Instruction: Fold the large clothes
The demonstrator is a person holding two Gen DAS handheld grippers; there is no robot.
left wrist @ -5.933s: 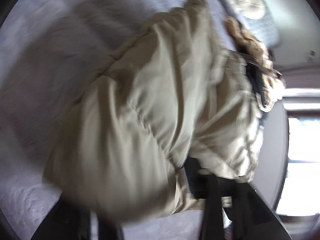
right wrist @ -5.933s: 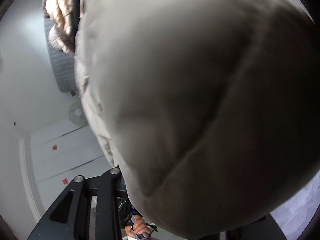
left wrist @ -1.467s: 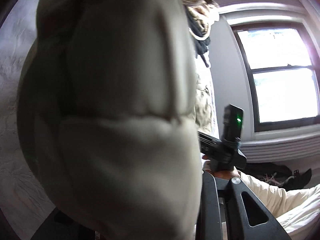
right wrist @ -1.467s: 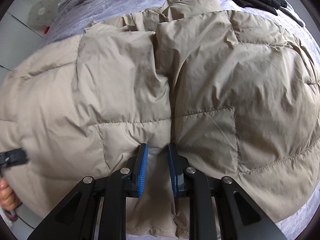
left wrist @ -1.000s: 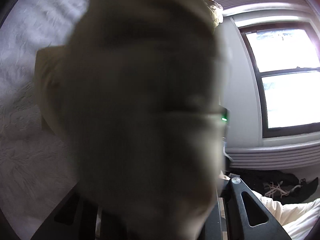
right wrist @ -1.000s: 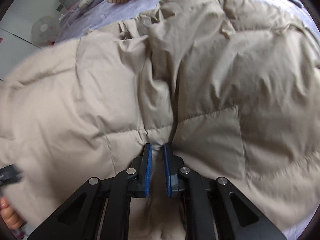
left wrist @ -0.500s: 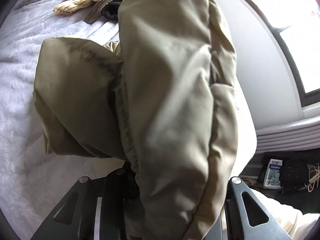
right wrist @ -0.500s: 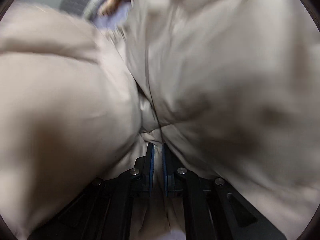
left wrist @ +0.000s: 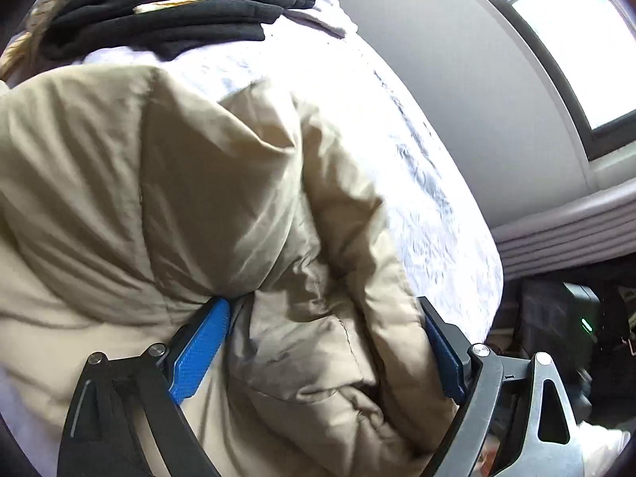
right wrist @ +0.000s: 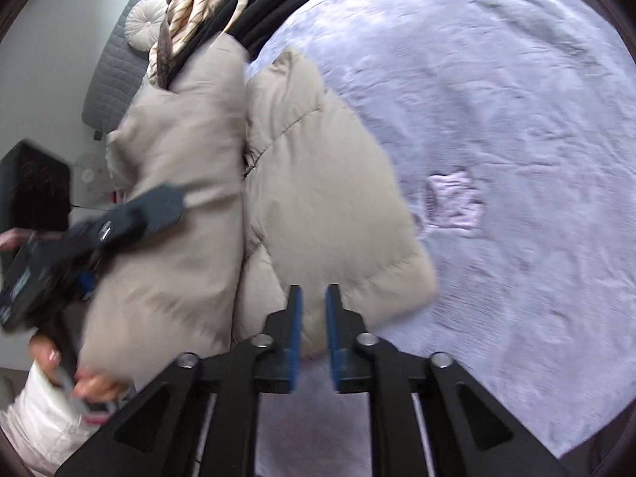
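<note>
A beige puffer jacket [left wrist: 167,198] lies bunched and folded over on a pale lilac bedspread [left wrist: 417,167]. In the left wrist view, my left gripper [left wrist: 318,342] is open, its blue-padded jaws wide apart with a bulge of jacket between them. In the right wrist view the jacket [right wrist: 318,206] lies as a folded bundle ahead. My right gripper [right wrist: 313,318] is slightly open and holds nothing, its tips just at the bundle's near edge. The left gripper's body [right wrist: 91,234] shows there at the jacket's left side.
A pile of black and striped clothes [right wrist: 222,8] lies at the far end of the bed [right wrist: 516,119]. A grey headboard and round cushion [right wrist: 145,20] stand behind it. A wall with a window [left wrist: 576,39] is on the right of the left wrist view.
The jacket was held up in the air and now rests on the bed. My left gripper has opened. My right gripper has let go of the fabric and drawn back from it.
</note>
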